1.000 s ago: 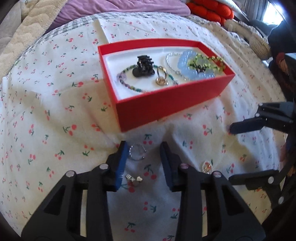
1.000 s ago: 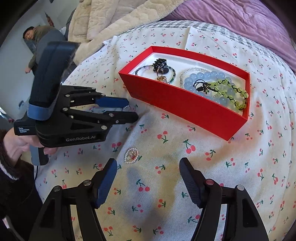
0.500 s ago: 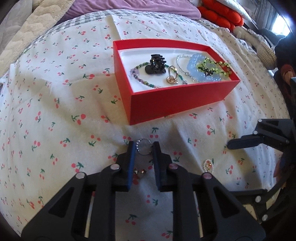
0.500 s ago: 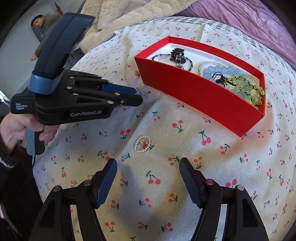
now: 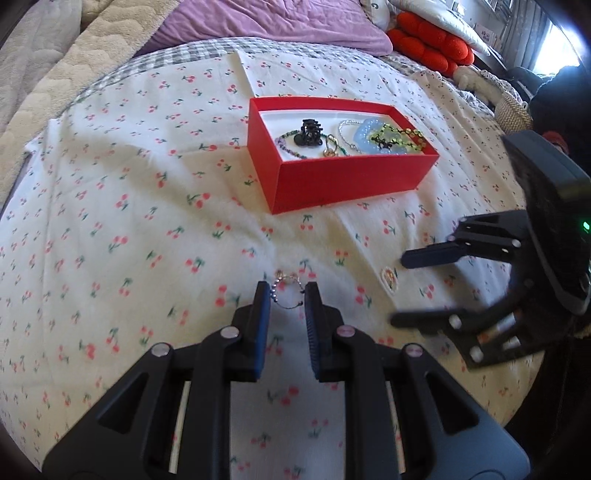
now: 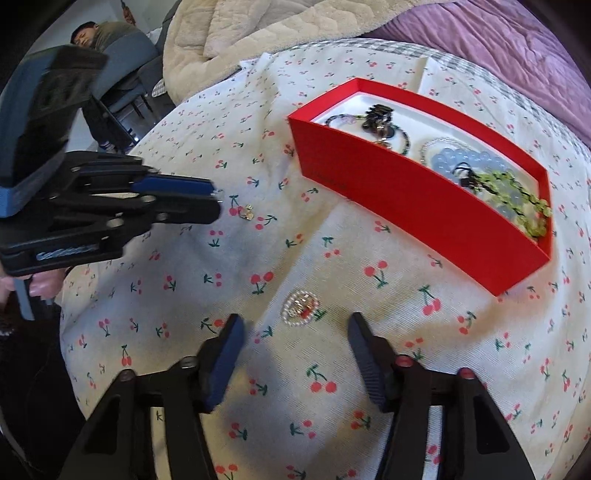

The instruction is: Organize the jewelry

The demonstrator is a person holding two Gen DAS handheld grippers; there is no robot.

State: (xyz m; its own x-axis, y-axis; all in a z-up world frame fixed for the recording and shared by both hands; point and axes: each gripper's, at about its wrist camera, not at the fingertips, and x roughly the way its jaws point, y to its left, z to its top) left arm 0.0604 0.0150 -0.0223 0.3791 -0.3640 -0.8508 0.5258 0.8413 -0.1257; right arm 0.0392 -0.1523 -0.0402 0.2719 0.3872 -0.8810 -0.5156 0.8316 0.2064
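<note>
A: The left hand-held gripper [image 5: 286, 301] is pinched narrow on a small beaded silver ring [image 5: 287, 293], held at the fingertips. The right hand-held gripper [image 6: 295, 334] is spread wide and empty, with the pearl-edged brooch [image 6: 301, 307] lying on the cloth just ahead of it.

B: How should the ring go in?

A: I'd keep the squeeze steady, carry it level to the red box [image 5: 332, 177], clear the near wall, and only let go over the white lining. The bracelets and the black hair claw [image 5: 308, 133] already fill much of it, so aim for the bare left end. A tiny charm [image 6: 246, 213] also lies loose on the cloth.

B: And the surroundings?

A: It's a bed with a cherry-print sheet [image 5: 147, 221], soft and creased, so small pieces can hide in folds. There's a purple blanket [image 5: 277, 22] behind it, and someone sits in the far corner.
</note>
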